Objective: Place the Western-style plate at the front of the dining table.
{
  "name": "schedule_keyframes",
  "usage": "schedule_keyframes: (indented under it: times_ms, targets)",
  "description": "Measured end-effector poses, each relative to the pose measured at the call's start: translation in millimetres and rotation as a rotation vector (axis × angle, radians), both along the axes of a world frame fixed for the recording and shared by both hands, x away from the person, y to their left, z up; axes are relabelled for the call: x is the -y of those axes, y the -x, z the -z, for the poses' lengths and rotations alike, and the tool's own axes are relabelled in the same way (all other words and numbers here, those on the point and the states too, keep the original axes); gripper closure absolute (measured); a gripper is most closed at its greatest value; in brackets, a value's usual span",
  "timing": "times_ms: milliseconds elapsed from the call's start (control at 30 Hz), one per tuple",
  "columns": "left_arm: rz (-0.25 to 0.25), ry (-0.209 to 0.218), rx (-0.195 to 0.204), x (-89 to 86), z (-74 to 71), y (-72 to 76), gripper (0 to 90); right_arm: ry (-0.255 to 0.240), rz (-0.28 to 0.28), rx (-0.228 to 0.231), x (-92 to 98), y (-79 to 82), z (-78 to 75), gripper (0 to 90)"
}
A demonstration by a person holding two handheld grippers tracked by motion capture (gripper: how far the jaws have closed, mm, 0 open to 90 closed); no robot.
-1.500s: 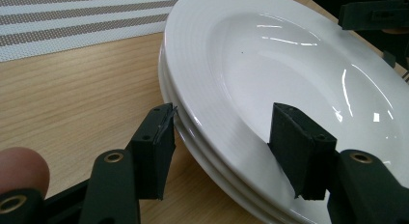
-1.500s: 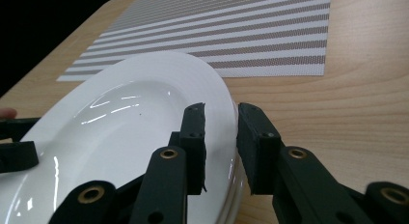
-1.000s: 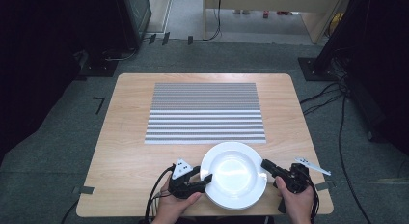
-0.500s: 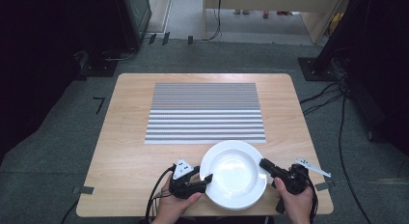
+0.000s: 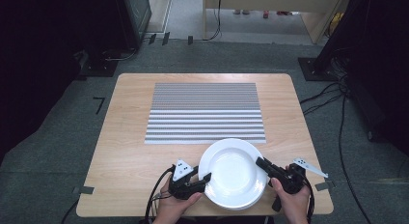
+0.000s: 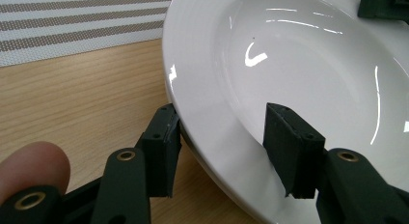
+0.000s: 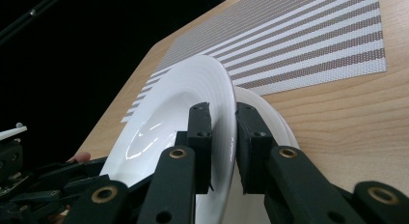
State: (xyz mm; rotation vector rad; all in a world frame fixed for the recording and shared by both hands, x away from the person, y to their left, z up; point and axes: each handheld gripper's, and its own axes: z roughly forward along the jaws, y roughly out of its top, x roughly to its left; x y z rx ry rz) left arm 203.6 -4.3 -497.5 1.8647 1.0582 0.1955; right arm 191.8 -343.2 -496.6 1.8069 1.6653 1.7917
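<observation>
A grey carpeted floor lay around the wooden table, with dark equipment standing along both sides of the room and black cables trailing over the carpet to the right. On the far half of the tabletop lay a striped grey-and-white placemat. The white plate sat at the near edge of the table, its far rim just overlapping the near edge of the placemat.

The person's forearms came in from the bottom of the high view. The left hand lay low at the plate's left side, and the right hand at its right side, each turned inward toward the plate.

The left gripper reached onto the plate's left rim. In the left gripper view its jaws stood partly open astride the rim, one under the outer edge at or very close to the rim, and the other above the inner slope and not pressing on it; the jaws had just been closing. A fingertip showed at the lower left of that view.

The right gripper was clamped on the plate's right rim; in the right gripper view the two jaws pinched the rim from either side, with the plate edge-on between them.
</observation>
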Motion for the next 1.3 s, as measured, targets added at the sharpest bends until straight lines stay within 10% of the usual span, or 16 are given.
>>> schedule_keyframes:
  times_ms: [1300]
  targets:
    - [-0.076, 0.164, 0.009, -30.7, -29.7, -12.3, 66.8, -0.054, 0.005, 0.078, -22.8, -6.7, -18.5, 78.9]
